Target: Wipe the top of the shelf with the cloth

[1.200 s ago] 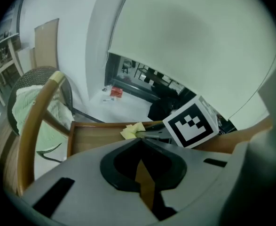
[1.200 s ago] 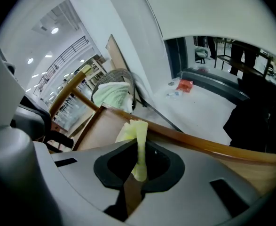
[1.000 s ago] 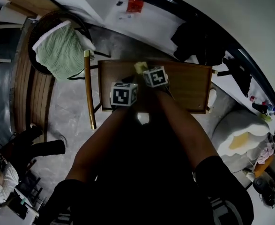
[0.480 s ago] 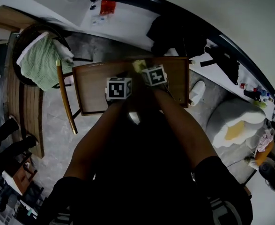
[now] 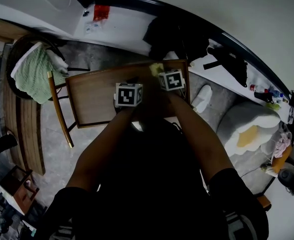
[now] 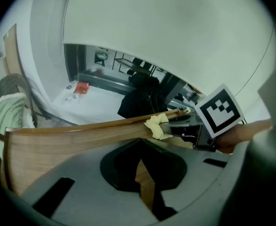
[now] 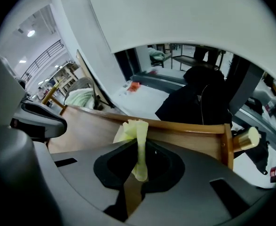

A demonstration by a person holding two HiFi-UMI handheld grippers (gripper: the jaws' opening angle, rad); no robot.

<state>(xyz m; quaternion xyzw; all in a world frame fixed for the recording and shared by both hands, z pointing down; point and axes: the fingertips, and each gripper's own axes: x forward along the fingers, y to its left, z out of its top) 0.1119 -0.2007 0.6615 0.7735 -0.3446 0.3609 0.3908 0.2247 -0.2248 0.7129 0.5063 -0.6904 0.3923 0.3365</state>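
Observation:
The wooden shelf top [image 5: 91, 96] lies below me, with a raised rail along its back edge [image 7: 189, 126]. A small yellow cloth [image 5: 155, 69] rests against that rail near the right end. My right gripper [image 7: 138, 161] is shut on the cloth [image 7: 137, 135], which hangs from its jaws. In the head view the right gripper [image 5: 161, 74] is at the far right of the top. My left gripper [image 5: 130, 83] hovers just left of it, over the wood. Its jaws [image 6: 141, 163] are closed with nothing between them. From the left gripper view the cloth [image 6: 157, 126] shows ahead to the right.
A chair draped with a green towel [image 5: 31, 71] stands left of the shelf. Dark clothing [image 5: 172, 34] lies behind it on a white ledge [image 5: 121, 26]. A white shoe [image 5: 203, 96] and a pale cushion [image 5: 247, 129] sit to the right. Wooden slats [image 5: 21, 129] run along the left.
Both grippers and the cloth have shifted rightward along the shelf top, from its left-middle towards the right back corner. The jaws have not changed.

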